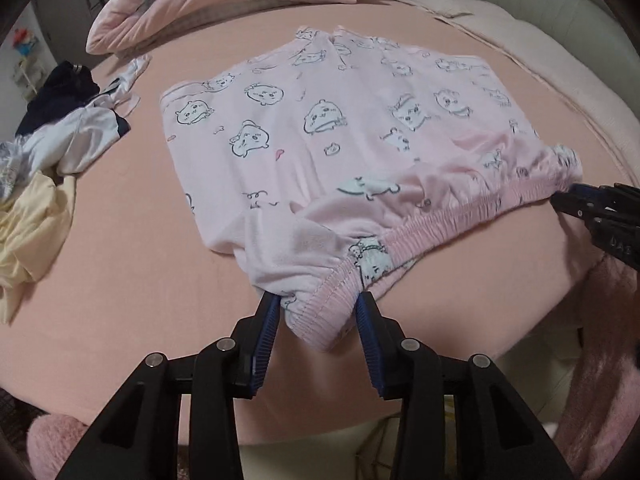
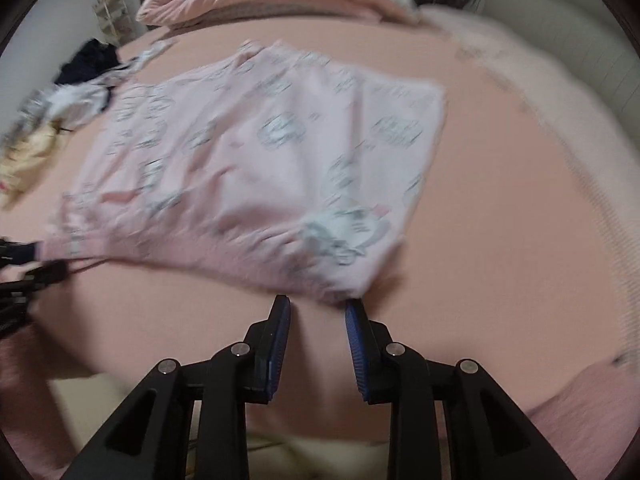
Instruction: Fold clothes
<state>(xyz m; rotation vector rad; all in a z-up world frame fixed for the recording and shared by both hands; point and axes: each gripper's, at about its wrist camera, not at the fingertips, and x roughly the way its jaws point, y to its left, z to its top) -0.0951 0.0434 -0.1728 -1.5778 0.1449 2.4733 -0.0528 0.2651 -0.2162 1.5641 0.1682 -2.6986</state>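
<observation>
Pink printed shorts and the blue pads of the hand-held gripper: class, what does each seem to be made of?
Pink printed shorts: soft matte knit, probably cotton jersey; it drapes, creases, and has a gathered elastic waistband.
Blue pads: probably ribbed rubber or plastic; fine ridges show, set on black, hard-looking fingers with a slight sheen.

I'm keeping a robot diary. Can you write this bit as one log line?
step: folding | item: pink cartoon-print shorts on peach bedsheet | left tongs: waistband between them | right tongs: open at waistband corner

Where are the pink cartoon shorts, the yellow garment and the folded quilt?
pink cartoon shorts [image 1: 320,128]: left wrist view, printed middle.
yellow garment [image 1: 32,232]: left wrist view, crumpled middle.
folded quilt [image 1: 224,4]: left wrist view, pink edge.
</observation>
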